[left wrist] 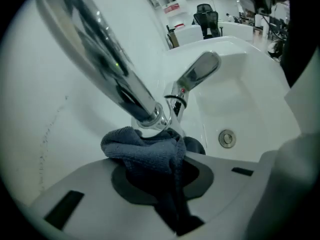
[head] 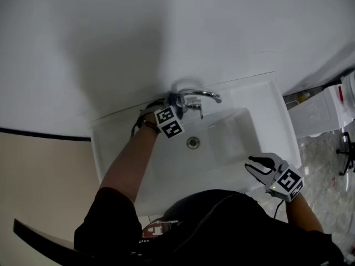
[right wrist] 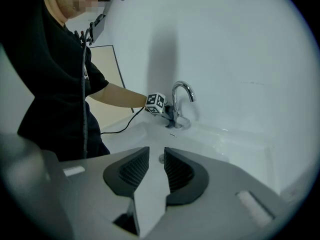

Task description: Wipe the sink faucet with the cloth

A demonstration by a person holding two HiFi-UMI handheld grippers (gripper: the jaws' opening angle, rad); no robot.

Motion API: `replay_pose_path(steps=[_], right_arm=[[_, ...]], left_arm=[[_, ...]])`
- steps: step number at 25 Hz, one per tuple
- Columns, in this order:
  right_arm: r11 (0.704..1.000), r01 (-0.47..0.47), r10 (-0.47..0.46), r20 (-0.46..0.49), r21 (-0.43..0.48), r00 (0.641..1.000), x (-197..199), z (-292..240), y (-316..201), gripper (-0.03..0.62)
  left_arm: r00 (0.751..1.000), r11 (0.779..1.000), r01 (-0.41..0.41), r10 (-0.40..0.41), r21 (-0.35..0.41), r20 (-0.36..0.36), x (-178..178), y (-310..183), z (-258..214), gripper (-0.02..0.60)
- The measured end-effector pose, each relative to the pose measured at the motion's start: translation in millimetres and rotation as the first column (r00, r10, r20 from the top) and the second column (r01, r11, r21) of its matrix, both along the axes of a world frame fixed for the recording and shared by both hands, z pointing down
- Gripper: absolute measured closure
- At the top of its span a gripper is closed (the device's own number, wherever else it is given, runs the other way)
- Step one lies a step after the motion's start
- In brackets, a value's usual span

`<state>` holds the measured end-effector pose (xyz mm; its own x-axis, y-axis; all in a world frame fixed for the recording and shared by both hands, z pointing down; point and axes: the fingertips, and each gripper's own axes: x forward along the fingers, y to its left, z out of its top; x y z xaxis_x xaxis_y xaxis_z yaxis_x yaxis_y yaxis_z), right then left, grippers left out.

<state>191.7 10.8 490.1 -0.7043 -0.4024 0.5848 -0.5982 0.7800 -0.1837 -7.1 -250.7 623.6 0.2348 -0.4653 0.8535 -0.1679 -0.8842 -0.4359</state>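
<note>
The cloth (left wrist: 145,146), dark blue-grey terry, is bunched against the foot of the chrome faucet (left wrist: 102,59). It touches the collar where the spout meets its base. The faucet stands at 12 o'clock on the rim of the white sink (head: 260,101), and its lever handle (left wrist: 201,68) points out over the basin. The round drain (head: 193,142) sits in the basin floor, at 6 o'clock from the faucet.

The left gripper (left wrist: 159,176) is clamped on the cloth, its 2 jaws kept partly apart by the folds, at 11 o'clock from the drain. The right gripper (right wrist: 156,155) hovers over the sink's front right edge, at 4 o'clock from the drain and well apart from the faucet. Its 2 ribbed jaws stand a narrow gap apart, with nothing between them.

Each gripper's cube carries black-and-white square markers. A red label (left wrist: 171,7) at 12 o'clock in the left gripper view is too small to read.
</note>
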Motion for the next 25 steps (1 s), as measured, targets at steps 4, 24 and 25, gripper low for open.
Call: replay_pose_path(steps=[4, 24, 25], right_arm=[[1.0, -0.008, 0.008, 0.007, 0.017, 1.0, 5, -4, -7, 0.502], [1.0, 0.005, -0.004, 0.041, -0.009, 0.999, -12, -4, -1, 0.502], [1.0, 0.003, -0.002, 0.045, -0.014, 0.999, -13, -3, -1, 0.502]], left_arm=[[0.998, 0.998, -0.054, 0.055, 0.019, -0.032, 3, 9, -34, 0.506], [0.85, 0.905, 0.189, -0.345, -0.38, -0.399, 29, 39, -76, 0.511], [0.818, 0.869, 0.219, -0.412, -0.445, -0.402, 35, 39, -78, 0.511]])
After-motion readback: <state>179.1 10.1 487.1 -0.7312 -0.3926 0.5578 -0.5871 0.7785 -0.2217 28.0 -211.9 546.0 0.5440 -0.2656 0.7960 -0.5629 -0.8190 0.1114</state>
